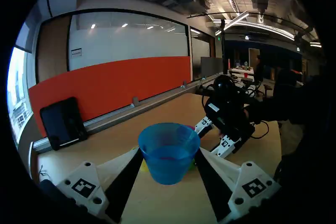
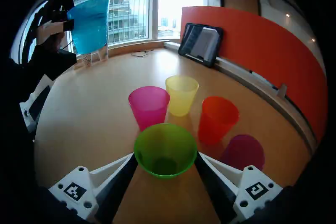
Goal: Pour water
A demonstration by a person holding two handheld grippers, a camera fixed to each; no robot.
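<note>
Orange wall panel (image 1: pixel 113 85): ran along the far edge of the counter, well ahead of the left fingers.
Counter (image 2: pixel 92 110): pale wood, spread out under and beyond both pairs of fingers.
Window (image 2: pixel 130 5): far ahead of the right fingers, with tall buildings outside.
Tablet (image 2: pixel 201 43): dark, leaned against the wall at the counter's far edge, far beyond the right fingertips.
Left gripper (image 1: pixel 169 154): its fingers were closed on the blue cup, one pressed to each side. In the right gripper view it was up at the far left, held by a hand in a dark sleeve.
Right gripper (image 2: pixel 165 156): its fingers clamped the green cup from both sides. In the left gripper view it sat ahead and to the right of the left fingertips.
Blue cup (image 1: pixel 169 159): upright between the left fingertips and raised off the counter.
Green cup (image 2: pixel 165 148): upright between the right fingertips, mouth open to the camera.
Pink cup (image 2: pixel 148 106): upright, just beyond the green cup, on the left-finger side.
Orange cup (image 2: pixel 217 119): upright, just ahead of the right-hand fingertip.
Yellow cup (image 2: pixel 181 94): upright, beyond the pink cup and touching it.
Purple cup (image 2: pixel 243 152): just beyond the right-hand fingertip, beside the orange cup; I could not tell how it stood.
</note>
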